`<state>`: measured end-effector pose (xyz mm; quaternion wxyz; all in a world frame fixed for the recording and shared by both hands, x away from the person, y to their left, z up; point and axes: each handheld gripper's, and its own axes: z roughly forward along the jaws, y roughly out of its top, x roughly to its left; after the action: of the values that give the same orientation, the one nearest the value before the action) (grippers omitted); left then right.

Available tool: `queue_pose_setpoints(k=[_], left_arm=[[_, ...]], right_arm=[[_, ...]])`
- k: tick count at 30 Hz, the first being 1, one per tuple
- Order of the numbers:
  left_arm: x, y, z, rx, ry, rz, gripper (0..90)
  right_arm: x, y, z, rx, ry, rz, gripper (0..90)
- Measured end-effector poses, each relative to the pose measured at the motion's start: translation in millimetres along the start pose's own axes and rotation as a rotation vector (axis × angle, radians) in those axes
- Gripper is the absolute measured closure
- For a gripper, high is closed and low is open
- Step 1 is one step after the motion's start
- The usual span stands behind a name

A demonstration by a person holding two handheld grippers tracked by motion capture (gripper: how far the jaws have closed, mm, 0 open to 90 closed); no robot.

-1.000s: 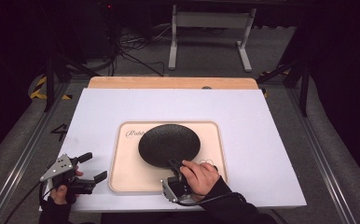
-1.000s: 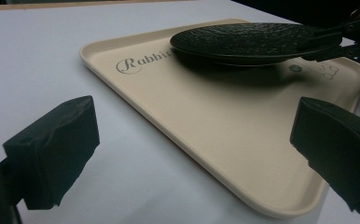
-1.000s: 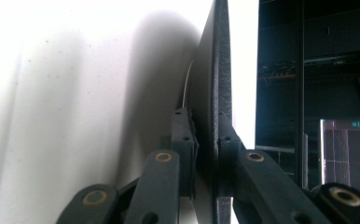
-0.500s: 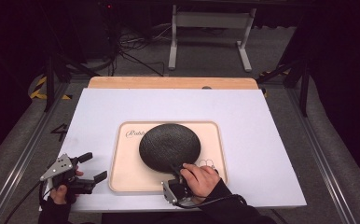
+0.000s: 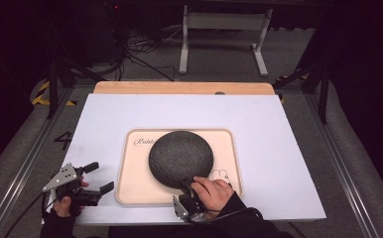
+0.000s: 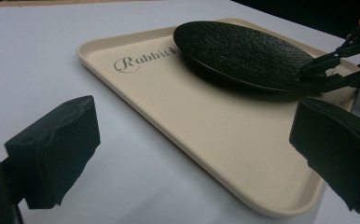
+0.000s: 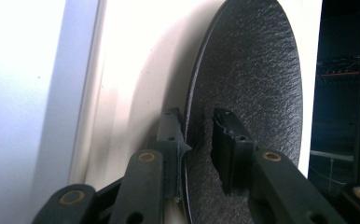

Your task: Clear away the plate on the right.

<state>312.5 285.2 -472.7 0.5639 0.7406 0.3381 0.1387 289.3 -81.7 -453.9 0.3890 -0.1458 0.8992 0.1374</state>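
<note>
- A cream tray lies flat on the white counter, toward the near edge, with script lettering printed at its far-left corner.
- A dark, rough-textured round plate sits on the tray, covering its middle; a small drawing on the tray shows just right of the plate's near edge.
- Beyond the counter's far edge runs a bare wooden strip, and past that a grey metal stand and loose cables lie on the floor.
- The right gripper reaches from the tray's near edge to the plate's near rim; the right hand wraps it from the right, knuckles up, over the tray's near-right part.
- In the right gripper view the jaws stand one on each side of the plate's thin rim, one pad under and one on the textured top, clenched on the rim.
- In the left gripper view the plate's near-right edge sits lifted off the tray, with shadow beneath it, where the right gripper pinches it.
- The left gripper rests at the counter's near-left corner, just left of the tray and apart from it, pointing toward the tray.
- Its jaws stand spread wide, holding nothing.
- The left hand grips it from below, at the counter's edge.
</note>
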Motion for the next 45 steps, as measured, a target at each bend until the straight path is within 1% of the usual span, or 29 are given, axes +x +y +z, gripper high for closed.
queue_pose_setpoints(k=[3,5,6,9,13,14,15,16,18,19,20,21,22,23,25,26,27,28,31,32,34,35,36,37,40,43,44,45], left_arm=[[0.0,0.0,0.0,0.0,0.0,0.0,2.4],[0.0,0.0,0.1,0.0,-0.001,0.0,2.5],[0.0,0.0,0.0,0.0,-0.001,0.0,2.4],[0.0,0.0,0.1,0.003,-0.002,-0.002,2.4],[0.0,0.0,0.2,0.004,-0.002,-0.002,2.4],[0.0,0.0,0.2,0.004,-0.002,-0.002,2.4],[0.0,0.0,0.2,0.004,-0.002,-0.002,2.4],[0.0,0.0,0.2,0.004,-0.002,-0.002,2.5],[-0.1,0.0,0.2,0.004,-0.002,-0.002,2.4],[0.1,0.1,0.1,0.004,-0.003,0.001,2.5],[0.2,0.1,0.0,0.004,-0.003,0.004,2.4],[0.0,0.0,0.0,0.004,-0.002,0.002,2.4],[0.0,0.0,0.0,0.004,-0.002,0.002,2.5],[0.4,0.1,0.1,0.001,-0.001,0.007,2.5],[0.2,0.1,0.2,0.0,-0.001,0.006,2.4],[0.1,0.0,0.2,0.0,-0.001,0.005,2.4],[0.2,0.1,0.2,0.0,-0.002,0.006,2.5],[0.2,0.1,0.0,0.001,0.0,0.005,2.4],[0.1,0.0,0.1,-0.001,-0.001,0.006,2.5],[0.1,0.0,0.1,-0.001,-0.001,0.006,2.5],[0.2,0.0,0.1,-0.001,-0.001,0.006,2.4],[0.1,0.0,0.1,-0.001,-0.002,0.006,2.4],[0.1,0.0,0.1,-0.001,-0.002,0.007,2.5],[0.0,0.0,0.0,-0.001,-0.002,0.008,2.4],[-0.5,-0.2,0.2,-0.004,-0.002,0.006,2.4],[-0.7,-0.2,0.0,-0.004,-0.003,0.011,2.4],[-0.7,-0.2,0.0,-0.004,-0.003,0.012,2.5],[-0.7,-0.1,0.0,-0.003,-0.005,0.012,2.4]], right_arm=[[-0.5,0.0,-2.0,-0.002,0.009,0.005,72.5],[-1.7,-0.5,-4.4,-0.012,0.014,0.017,71.7],[-2.8,-1.0,-6.5,-0.022,0.021,0.031,70.4],[-4.2,-1.6,-8.8,-0.036,0.023,0.039,67.7],[-10.4,-4.4,-17.1,-0.087,0.037,0.079,62.0],[-10.4,-4.4,-17.1,-0.087,0.037,0.079,62.0],[-12.0,-6.4,-19.9,-0.109,0.045,0.105,60.7],[-12.0,-6.4,-19.9,-0.109,0.045,0.105,60.7],[-14.8,-8.0,-23.8,-0.136,0.052,0.137,59.2],[-16.4,-8.7,-26.0,-0.152,0.047,0.157,58.2],[-20.6,-10.7,-30.8,-0.182,0.049,0.187,56.0],[-22.9,-12.3,-32.8,-0.196,0.047,0.196,54.9],[-22.9,-12.3,-32.8,-0.196,0.047,0.196,54.9],[-25.1,-14.1,-34.6,-0.21,0.046,0.211,52.9],[-29.6,-19.2,-37.2,-0.251,0.039,0.265,46.7],[-30.8,-21.5,-38.2,-0.276,0.043,0.309,45.7],[-32.7,-23.8,-39.2,-0.288,0.043,0.322,45.3],[-32.5,-25.0,-39.6,-0.316,0.034,0.384,44.8],[-36.9,-34.3,-42.2,-0.382,0.024,0.469,40.9],[-38.8,-38.1,-43.7,-0.402,0.018,0.502,40.8],[-41.5,-43.7,-46.1,-0.43,0.019,0.552,40.2],[-43.0,-47.6,-47.9,-0.468,0.029,0.593,37.3],[-44.2,-50.8,-50.0,-0.495,0.022,0.612,34.7],[-45.1,-53.7,-51.9,-0.52,0.018,0.643,33.6],[-47.3,-61.5,-56.1,-0.575,0.03,0.727,30.0],[-49.3,-69.8,-58.9,-0.617,0.038,0.79,25.0],[-48.0,-72.4,-59.1,-0.628,0.011,0.809,22.7],[-47.9,-74.0,-59.5,-0.624,0.008,0.821,21.8]])
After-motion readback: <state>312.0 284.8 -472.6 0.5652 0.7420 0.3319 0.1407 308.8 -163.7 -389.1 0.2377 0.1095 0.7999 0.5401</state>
